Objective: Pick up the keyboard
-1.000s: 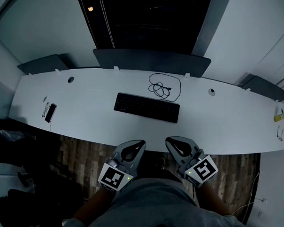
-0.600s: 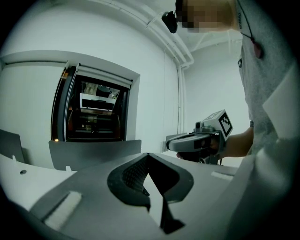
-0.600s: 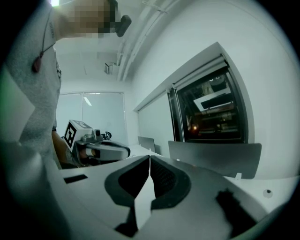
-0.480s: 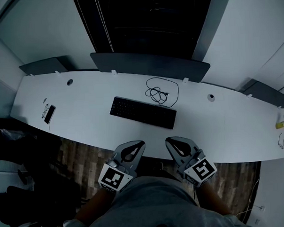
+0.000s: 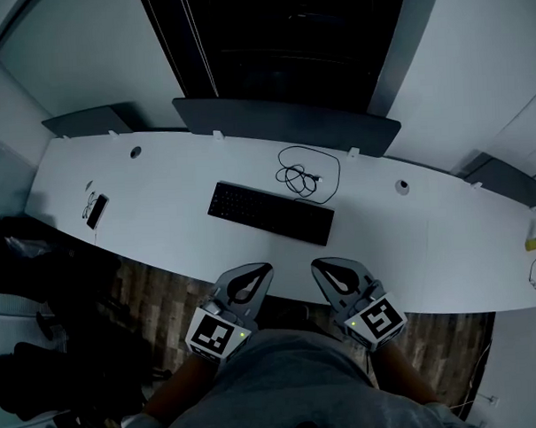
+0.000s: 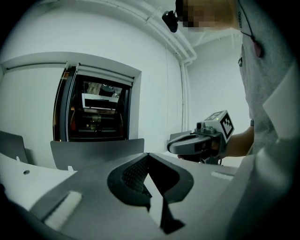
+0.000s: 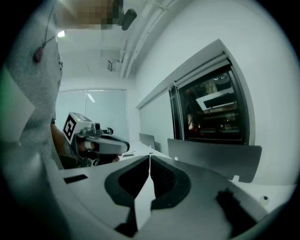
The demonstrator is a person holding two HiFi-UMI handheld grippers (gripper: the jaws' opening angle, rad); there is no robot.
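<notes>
long white curved desk (image 5: 162, 213) | flat black keyboard (image 5: 270, 213) at 12 o'clock, untouched | left gripper (image 5: 263, 271), right gripper (image 5: 319, 268): jaws together (both empty)

A white desk (image 5: 446, 236) carries a dark phone (image 5: 97, 211) near its left end and a coiled cable (image 5: 306, 176) midway; a grey divider (image 5: 286, 124) stands behind.

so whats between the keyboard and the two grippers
Only a bare strip of white desk, as the head view shows. The left gripper and right gripper, both shut, sit short of the keyboard.
</notes>
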